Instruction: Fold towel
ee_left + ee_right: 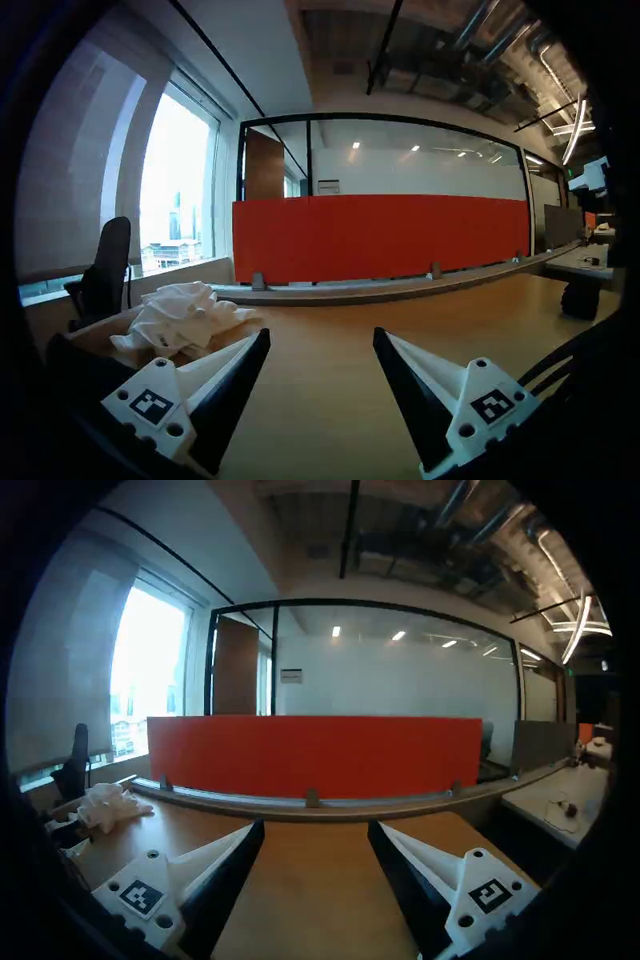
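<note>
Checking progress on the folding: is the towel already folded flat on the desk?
No, the towel lies in a crumpled heap on the desk.

White towel (180,318), crumpled in a loose heap, unfolded, lying on the wooden desk (336,376)

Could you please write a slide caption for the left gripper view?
Open hand-held gripper over a wooden desk, crumpled white towel at left.
</note>
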`<state>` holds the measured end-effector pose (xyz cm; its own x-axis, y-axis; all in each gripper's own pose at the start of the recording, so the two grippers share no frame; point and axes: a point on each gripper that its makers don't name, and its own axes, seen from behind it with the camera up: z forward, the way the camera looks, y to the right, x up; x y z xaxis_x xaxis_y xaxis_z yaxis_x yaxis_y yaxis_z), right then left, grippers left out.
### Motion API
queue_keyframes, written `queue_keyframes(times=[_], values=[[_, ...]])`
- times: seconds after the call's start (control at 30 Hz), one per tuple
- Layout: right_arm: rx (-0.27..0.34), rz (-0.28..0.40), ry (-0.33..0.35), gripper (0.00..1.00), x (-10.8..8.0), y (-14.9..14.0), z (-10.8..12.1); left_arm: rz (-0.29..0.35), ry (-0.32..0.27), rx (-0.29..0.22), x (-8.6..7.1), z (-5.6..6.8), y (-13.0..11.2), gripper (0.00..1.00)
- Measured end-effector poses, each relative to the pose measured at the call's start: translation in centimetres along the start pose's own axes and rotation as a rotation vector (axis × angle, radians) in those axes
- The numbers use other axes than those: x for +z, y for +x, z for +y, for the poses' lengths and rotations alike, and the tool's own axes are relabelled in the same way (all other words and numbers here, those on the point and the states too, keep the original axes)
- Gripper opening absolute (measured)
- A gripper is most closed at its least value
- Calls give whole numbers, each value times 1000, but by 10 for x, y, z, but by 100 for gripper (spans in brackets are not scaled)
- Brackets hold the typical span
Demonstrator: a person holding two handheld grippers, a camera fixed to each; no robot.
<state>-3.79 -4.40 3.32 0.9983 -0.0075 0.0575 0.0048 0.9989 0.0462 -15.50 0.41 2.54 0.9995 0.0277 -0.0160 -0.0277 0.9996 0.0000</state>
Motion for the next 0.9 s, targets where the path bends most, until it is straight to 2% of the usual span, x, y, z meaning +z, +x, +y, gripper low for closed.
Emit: queue_keyframes(times=[0.4, 0.9], values=[[-18, 4, 0, 100, -1, -11, 4, 5, 4, -8, 0, 0, -21, 96], [-25, -11, 1, 100, 4, -20, 1, -1, 24, -18, 2, -9, -35, 95]])
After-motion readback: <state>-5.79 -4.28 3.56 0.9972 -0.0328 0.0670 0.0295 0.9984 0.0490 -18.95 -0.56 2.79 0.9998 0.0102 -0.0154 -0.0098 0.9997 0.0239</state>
